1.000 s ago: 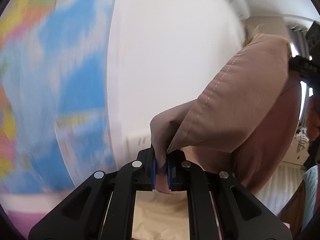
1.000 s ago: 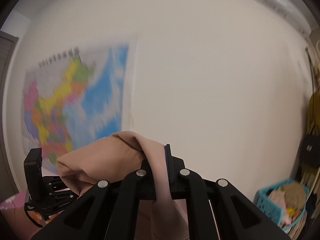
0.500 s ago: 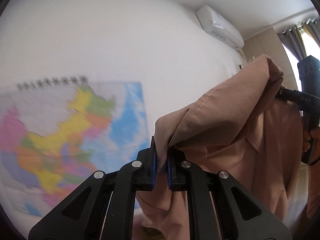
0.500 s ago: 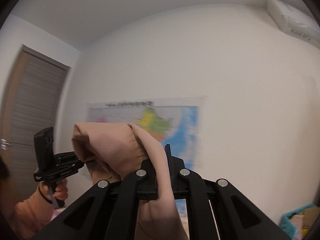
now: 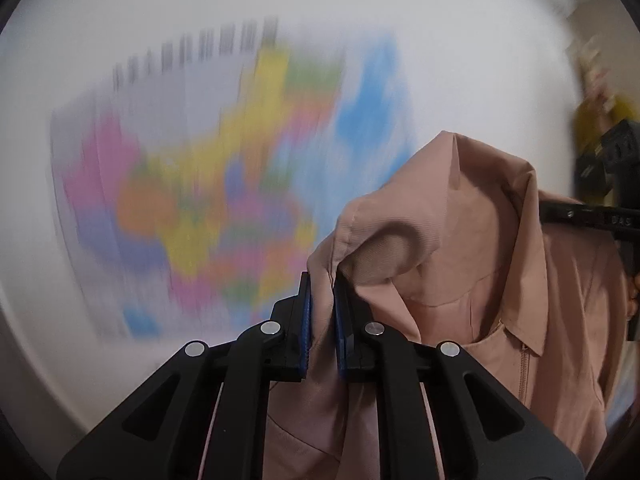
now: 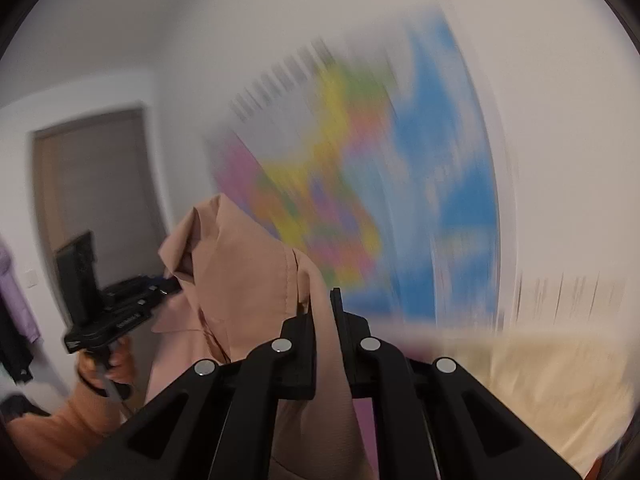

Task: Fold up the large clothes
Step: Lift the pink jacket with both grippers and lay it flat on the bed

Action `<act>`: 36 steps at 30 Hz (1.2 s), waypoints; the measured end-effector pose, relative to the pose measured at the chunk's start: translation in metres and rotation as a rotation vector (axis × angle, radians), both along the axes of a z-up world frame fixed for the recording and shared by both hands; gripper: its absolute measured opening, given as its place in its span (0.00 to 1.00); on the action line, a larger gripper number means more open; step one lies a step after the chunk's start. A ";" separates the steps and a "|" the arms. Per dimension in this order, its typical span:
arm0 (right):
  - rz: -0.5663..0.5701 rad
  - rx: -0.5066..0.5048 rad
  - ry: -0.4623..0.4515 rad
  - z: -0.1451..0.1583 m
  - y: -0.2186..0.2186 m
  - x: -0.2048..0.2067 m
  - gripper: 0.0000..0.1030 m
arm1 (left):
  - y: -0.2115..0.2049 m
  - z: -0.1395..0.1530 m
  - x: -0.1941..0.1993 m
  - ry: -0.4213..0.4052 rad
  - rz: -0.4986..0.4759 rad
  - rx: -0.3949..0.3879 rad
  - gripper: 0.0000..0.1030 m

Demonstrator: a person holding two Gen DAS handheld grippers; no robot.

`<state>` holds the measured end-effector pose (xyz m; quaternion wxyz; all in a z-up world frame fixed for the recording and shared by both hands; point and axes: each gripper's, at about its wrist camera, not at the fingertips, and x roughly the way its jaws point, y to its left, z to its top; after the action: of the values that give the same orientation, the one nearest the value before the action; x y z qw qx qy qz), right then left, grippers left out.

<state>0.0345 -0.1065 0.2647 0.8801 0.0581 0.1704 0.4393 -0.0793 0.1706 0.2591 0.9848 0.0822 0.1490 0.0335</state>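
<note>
Count: one garment, two tongs, one wall map, one door, one bed.

Left tongs: jaws narrow, blue pads pinching a fold of the garment. Right tongs: jaws narrow, clamped on another fold of the same garment. In the right wrist view the left tongs show at far left, gripped by the person's hand, with cloth reaching to their tip.

Change vs. 0.5 s ago: both views have tilted downward. The air conditioner and ceiling are gone from view; the map now fills the background, heavily motion-blurred. The bed edge has come in at lower right of the right wrist view. Both grips are unchanged.

Garment: dusty pink, fine ribbed weave, held in the air in front of the map wall and strung between the two tongs. It has a pointed collar and a stitched seam running down below it; whether that seam is a zipper, I cannot tell. Shoulder cloth bunches into peaks above each grip; the rest hangs below.
</note>
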 end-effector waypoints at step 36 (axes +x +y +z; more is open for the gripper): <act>-0.148 -0.264 0.456 -0.213 0.081 0.224 0.76 | 0.117 -0.255 0.252 0.574 0.123 -0.254 0.70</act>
<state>0.2586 -0.0255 0.0520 0.8487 0.0524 0.4152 0.3233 0.1728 0.2876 0.0042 0.9011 -0.0445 0.4284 0.0496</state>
